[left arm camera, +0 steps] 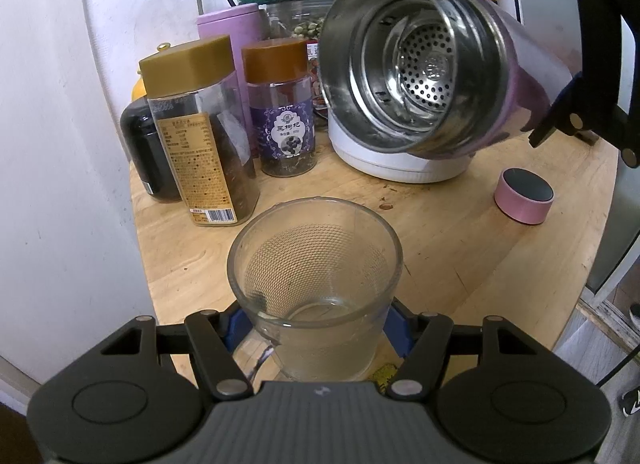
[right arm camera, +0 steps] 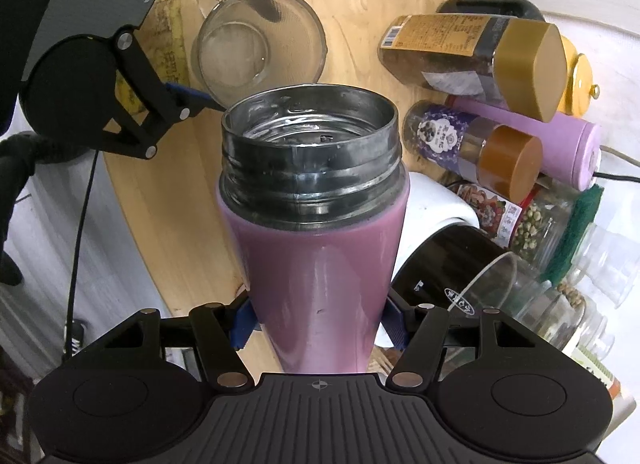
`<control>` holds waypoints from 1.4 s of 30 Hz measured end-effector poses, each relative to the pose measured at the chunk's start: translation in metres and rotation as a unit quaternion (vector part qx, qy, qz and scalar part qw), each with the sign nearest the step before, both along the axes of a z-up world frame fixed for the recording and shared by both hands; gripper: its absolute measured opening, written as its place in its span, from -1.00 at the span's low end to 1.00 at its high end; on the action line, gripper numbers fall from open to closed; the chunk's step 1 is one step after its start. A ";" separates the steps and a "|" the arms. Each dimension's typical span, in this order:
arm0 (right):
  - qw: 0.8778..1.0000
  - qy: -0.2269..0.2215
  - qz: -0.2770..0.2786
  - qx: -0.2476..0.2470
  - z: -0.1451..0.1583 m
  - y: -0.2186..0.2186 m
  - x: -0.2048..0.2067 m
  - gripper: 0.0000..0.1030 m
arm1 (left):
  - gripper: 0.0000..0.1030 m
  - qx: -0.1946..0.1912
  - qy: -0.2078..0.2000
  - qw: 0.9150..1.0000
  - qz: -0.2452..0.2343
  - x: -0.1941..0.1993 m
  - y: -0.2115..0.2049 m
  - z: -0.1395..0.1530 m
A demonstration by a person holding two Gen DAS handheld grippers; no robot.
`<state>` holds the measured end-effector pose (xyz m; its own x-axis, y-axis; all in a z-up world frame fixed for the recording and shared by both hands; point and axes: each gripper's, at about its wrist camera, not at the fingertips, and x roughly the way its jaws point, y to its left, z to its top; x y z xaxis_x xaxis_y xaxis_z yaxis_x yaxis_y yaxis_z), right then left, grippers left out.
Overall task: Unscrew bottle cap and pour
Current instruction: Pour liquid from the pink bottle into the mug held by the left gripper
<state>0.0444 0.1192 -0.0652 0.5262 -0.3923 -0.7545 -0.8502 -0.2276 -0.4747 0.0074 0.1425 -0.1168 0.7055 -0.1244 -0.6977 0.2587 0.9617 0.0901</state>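
My right gripper [right arm camera: 318,324] is shut on a pink thermos bottle [right arm camera: 320,256] with a steel mouth and no cap. The bottle [left arm camera: 432,64] is tilted in the air, its mouth facing the glass mug, with a strainer visible inside. My left gripper [left arm camera: 316,328] is shut on a clear glass mug [left arm camera: 316,284] that rests on the round wooden table [left arm camera: 460,244]. The mug [right arm camera: 256,44] holds a little clear liquid at the bottom. The pink cap [left arm camera: 524,200] lies on the table to the right. No stream of liquid shows.
Tea jars with gold [left arm camera: 200,128] and brown [left arm camera: 280,108] lids, a dark bottle [left arm camera: 140,148], a lilac tin [left arm camera: 232,24] and a white kettle base [left arm camera: 400,164] crowd the table's back. A white wall [left arm camera: 52,124] stands at the left. The table edge curves at the right.
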 end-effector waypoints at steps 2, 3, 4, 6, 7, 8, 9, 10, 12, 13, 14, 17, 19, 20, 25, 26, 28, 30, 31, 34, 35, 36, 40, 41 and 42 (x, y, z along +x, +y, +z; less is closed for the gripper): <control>1.000 0.002 0.001 -0.004 0.000 0.001 0.001 0.23 | 0.32 -0.001 0.000 1.000 0.000 0.000 -0.004 0.001; 1.000 0.003 0.001 -0.006 -0.001 0.002 0.002 0.23 | 0.32 -0.001 0.000 1.000 0.000 0.001 -0.004 0.001; 1.000 0.003 0.001 -0.008 -0.001 0.002 0.003 0.23 | 0.32 -0.003 0.000 1.000 0.002 0.006 0.002 -0.002; 1.000 0.003 0.003 -0.014 -0.001 0.002 0.003 0.23 | 0.32 -0.006 0.000 1.000 0.003 0.007 0.013 -0.006; 1.000 0.003 0.005 -0.018 -0.001 0.002 0.003 0.23 | 0.32 -0.006 0.000 1.000 0.003 0.008 0.014 -0.007; 1.000 0.003 0.007 -0.021 -0.002 0.002 0.003 0.23 | 0.32 -0.006 0.000 1.000 0.003 0.008 0.015 -0.007; 1.000 0.002 0.009 -0.023 -0.002 0.002 0.003 0.23 | 0.32 -0.006 -0.001 1.000 0.003 0.008 0.015 -0.007; 1.000 0.002 0.009 -0.023 -0.001 0.003 0.003 0.23 | 0.32 -0.006 -0.001 1.000 0.003 0.008 0.015 -0.008; 1.000 0.002 0.009 -0.026 -0.001 0.003 0.004 0.23 | 0.32 -0.006 -0.002 1.000 0.003 0.008 0.016 -0.008; 1.000 0.003 0.009 -0.028 -0.001 0.004 0.005 0.23 | 0.32 -0.007 -0.002 1.000 0.003 0.008 0.016 -0.008; 0.999 0.003 0.009 -0.031 -0.001 0.004 0.005 0.23 | 0.32 -0.009 -0.001 1.000 0.003 0.008 0.017 -0.008; 0.999 0.003 0.011 -0.031 -0.001 0.006 0.006 0.23 | 0.32 -0.009 -0.001 1.000 0.003 0.009 0.017 -0.009; 0.999 0.003 0.011 -0.030 -0.001 0.008 0.006 0.23 | 0.32 -0.009 0.000 1.000 0.003 0.009 0.017 -0.009; 0.999 0.004 0.011 -0.030 -0.001 0.008 0.006 0.23 | 0.32 -0.010 0.000 1.000 0.003 0.008 0.017 -0.008; 0.999 0.008 0.016 -0.033 -0.001 0.009 0.003 0.23 | 0.32 -0.009 -0.001 1.000 0.001 0.008 0.017 -0.008; 0.999 0.008 0.019 -0.035 -0.002 0.009 0.003 0.23 | 0.32 -0.008 -0.001 1.000 0.000 0.008 0.017 -0.008; 0.999 0.008 0.020 -0.035 -0.002 0.009 0.003 0.23 | 0.32 -0.008 0.000 1.000 0.000 0.008 0.017 -0.008; 0.999 0.008 0.019 -0.034 -0.001 0.009 0.004 0.23 | 0.32 -0.009 0.000 1.000 0.000 0.009 0.017 -0.008; 0.999 0.008 0.019 -0.034 0.000 0.009 0.004 0.23 | 0.32 -0.008 0.000 1.000 0.000 0.008 0.017 -0.008; 0.999 0.007 0.018 -0.036 0.000 0.008 0.007 0.23 | 0.32 -0.007 0.000 1.000 -0.003 0.009 0.017 -0.008; 0.999 0.007 0.017 -0.037 0.001 0.007 0.007 0.23 | 0.32 -0.006 0.001 1.000 -0.004 0.009 0.017 -0.008; 0.999 0.006 0.016 -0.037 0.001 0.007 0.008 0.23 | 0.32 -0.006 0.001 1.000 -0.004 0.009 0.017 -0.008; 0.999 0.005 0.011 -0.038 0.004 0.003 0.011 0.23 | 0.32 -0.005 0.001 1.000 -0.006 0.009 0.017 -0.007; 0.999 0.005 0.009 -0.038 0.005 0.003 0.012 0.23 | 0.32 -0.005 0.001 1.000 -0.007 0.009 0.017 -0.007; 0.999 0.005 0.008 -0.037 0.005 0.002 0.013 0.23 | 0.32 -0.005 0.001 1.000 -0.007 0.009 0.016 -0.007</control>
<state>0.0572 0.1217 -0.0603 0.5258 -0.4391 -0.7285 -0.8506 -0.2761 -0.4475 0.0162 0.1589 -0.1240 0.7019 -0.1415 -0.6981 0.2722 0.9590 0.0793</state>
